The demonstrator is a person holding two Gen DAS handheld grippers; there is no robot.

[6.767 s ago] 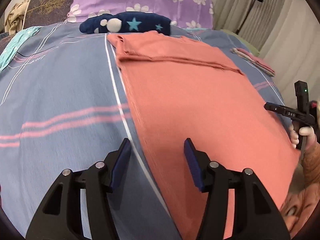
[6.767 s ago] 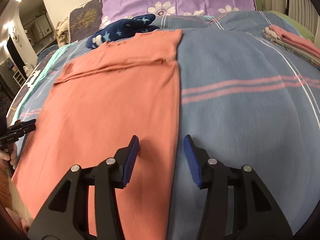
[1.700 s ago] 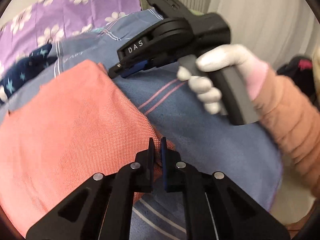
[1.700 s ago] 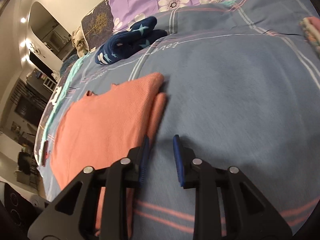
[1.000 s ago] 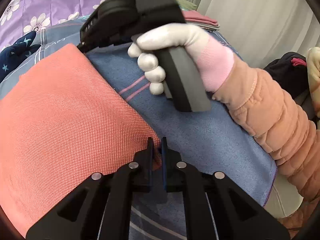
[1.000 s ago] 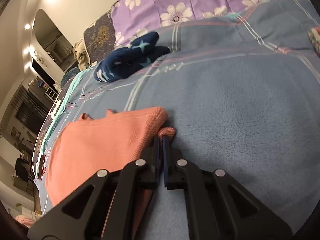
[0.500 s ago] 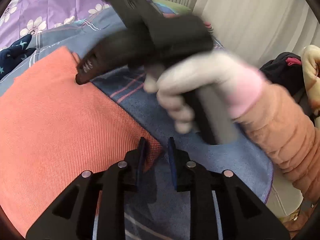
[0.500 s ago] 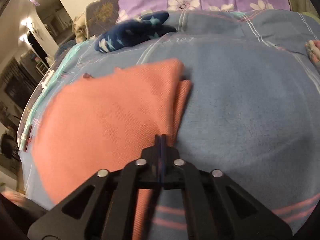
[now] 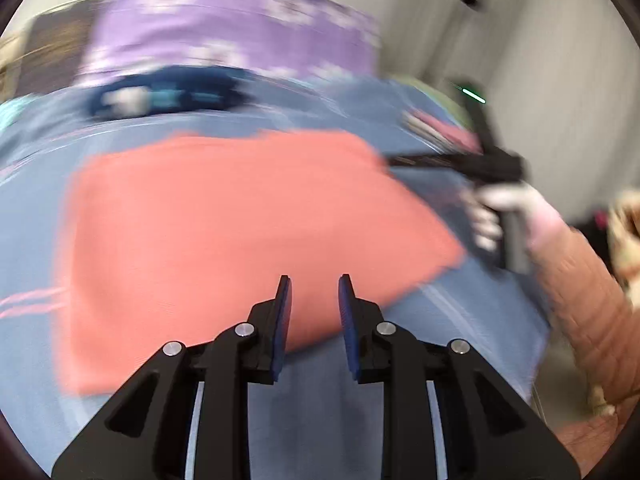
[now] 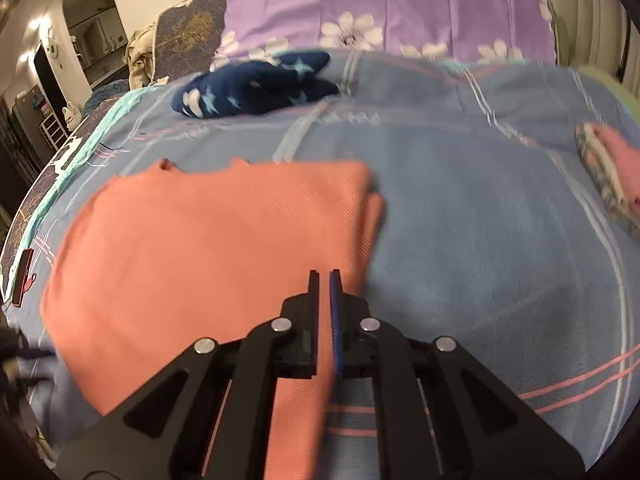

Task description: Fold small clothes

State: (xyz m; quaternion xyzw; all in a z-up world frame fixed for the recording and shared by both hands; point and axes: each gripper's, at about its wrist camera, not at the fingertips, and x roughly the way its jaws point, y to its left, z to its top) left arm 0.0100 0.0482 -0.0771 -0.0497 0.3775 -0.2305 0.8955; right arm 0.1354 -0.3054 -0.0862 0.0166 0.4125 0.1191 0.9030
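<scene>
Now the salmon-pink garment lies folded on the blue striped bedspread, toward its near left part, with the navy star-print cloth well beyond it near the purple floral pillows at the head of the bed. A second layer peeks out along the garment's right edge, so the fold is not quite flush. A finished folded stack sits by the bedspread's right edge.

The left gripper hangs above the garment's near edge; its jaws have just been opening, stand narrowly apart, and hold nothing. The right gripper hovers over the garment's near right part with only a sliver of a gap between its jaws and no cloth caught in it. The person's gloved hand on that tool shows, blurred, in the left view.

The risk I see is the next fold starting from misaligned layers: pinching only the top layer would drag it off the lower one and undo the stack. A fast lift could also snag the loose cloth and wrinkle it.
</scene>
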